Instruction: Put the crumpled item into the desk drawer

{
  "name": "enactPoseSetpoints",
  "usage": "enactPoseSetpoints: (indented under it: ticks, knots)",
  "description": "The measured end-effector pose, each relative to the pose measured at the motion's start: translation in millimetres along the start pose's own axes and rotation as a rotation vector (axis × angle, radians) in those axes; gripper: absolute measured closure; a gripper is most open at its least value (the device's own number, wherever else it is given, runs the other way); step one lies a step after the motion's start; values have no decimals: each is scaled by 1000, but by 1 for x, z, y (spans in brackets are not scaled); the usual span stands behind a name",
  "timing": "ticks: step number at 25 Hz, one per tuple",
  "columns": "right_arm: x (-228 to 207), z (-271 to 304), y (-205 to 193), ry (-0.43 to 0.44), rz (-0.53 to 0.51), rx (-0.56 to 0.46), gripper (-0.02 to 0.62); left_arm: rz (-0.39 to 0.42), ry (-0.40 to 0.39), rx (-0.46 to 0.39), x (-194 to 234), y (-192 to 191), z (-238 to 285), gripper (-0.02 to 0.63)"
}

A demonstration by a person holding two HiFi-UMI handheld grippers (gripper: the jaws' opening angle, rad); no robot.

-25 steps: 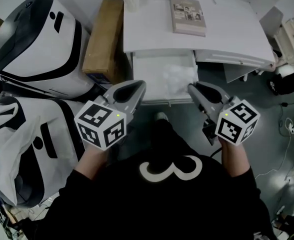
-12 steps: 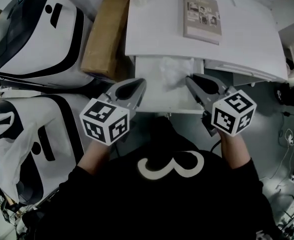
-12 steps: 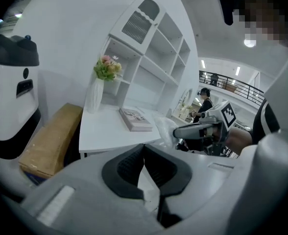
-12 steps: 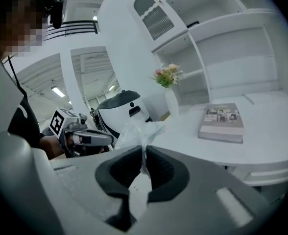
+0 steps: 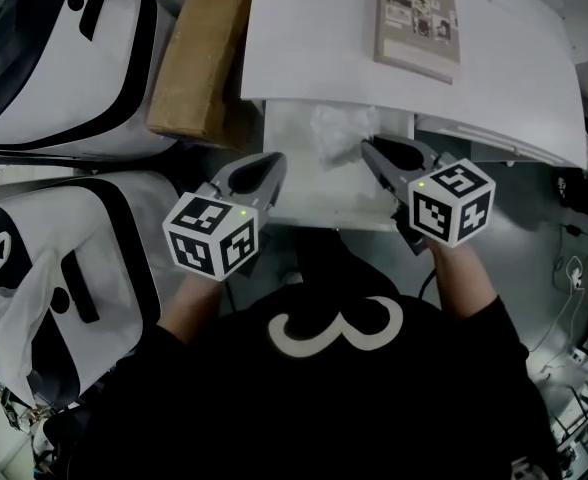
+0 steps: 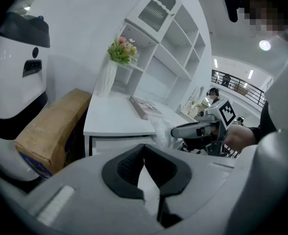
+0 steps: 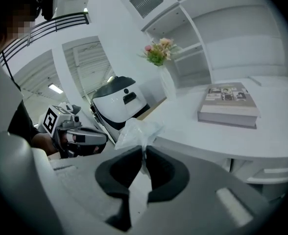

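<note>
The crumpled item (image 5: 339, 128) is a clear plastic bag, bunched up over the back of the open white desk drawer (image 5: 304, 190). My right gripper (image 5: 372, 150) is shut on the crumpled item (image 7: 140, 129), which sticks up from between the jaws. The right gripper (image 7: 145, 151) points across the drawer towards the left one. My left gripper (image 5: 274, 163) hovers at the drawer's left front, shut with nothing in its jaws. In the left gripper view, beyond the left gripper (image 6: 144, 150), I see the bag (image 6: 161, 129) and the right gripper (image 6: 176, 131) holding it.
A book (image 5: 419, 18) lies on the white desk top (image 5: 314, 38). A brown cardboard box (image 5: 199, 53) leans at the desk's left side. Large white-and-black machine shells (image 5: 54, 78) fill the floor to the left. A vase of flowers (image 6: 109, 70) stands under the shelf unit (image 6: 166, 48).
Both grippers have moved forward to the desk, and the view has shifted with them. The right gripper still holds the crumpled bag over the drawer. The left gripper stays shut.
</note>
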State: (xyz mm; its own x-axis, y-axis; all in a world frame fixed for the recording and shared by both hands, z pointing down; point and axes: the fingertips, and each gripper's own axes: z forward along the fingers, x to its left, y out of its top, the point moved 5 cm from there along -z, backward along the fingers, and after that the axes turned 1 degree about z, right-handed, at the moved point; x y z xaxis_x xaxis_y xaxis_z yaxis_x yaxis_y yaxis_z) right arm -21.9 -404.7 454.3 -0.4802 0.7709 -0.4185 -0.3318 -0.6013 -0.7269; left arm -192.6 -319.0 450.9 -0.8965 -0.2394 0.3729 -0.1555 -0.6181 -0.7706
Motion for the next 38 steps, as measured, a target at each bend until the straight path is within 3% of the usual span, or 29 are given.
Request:
enactPoseSetpoints:
  ticks: [17, 27, 38]
  knots:
    - [-52, 89, -72, -21, 51, 230, 565, -107, 75, 80, 42, -47, 19, 595]
    - [-91, 138, -114, -62, 74, 386, 563, -187, 125, 61, 65, -50, 22, 595]
    - [-114, 163, -140, -79, 130, 444, 558, -226, 151, 68, 81, -55, 23, 595]
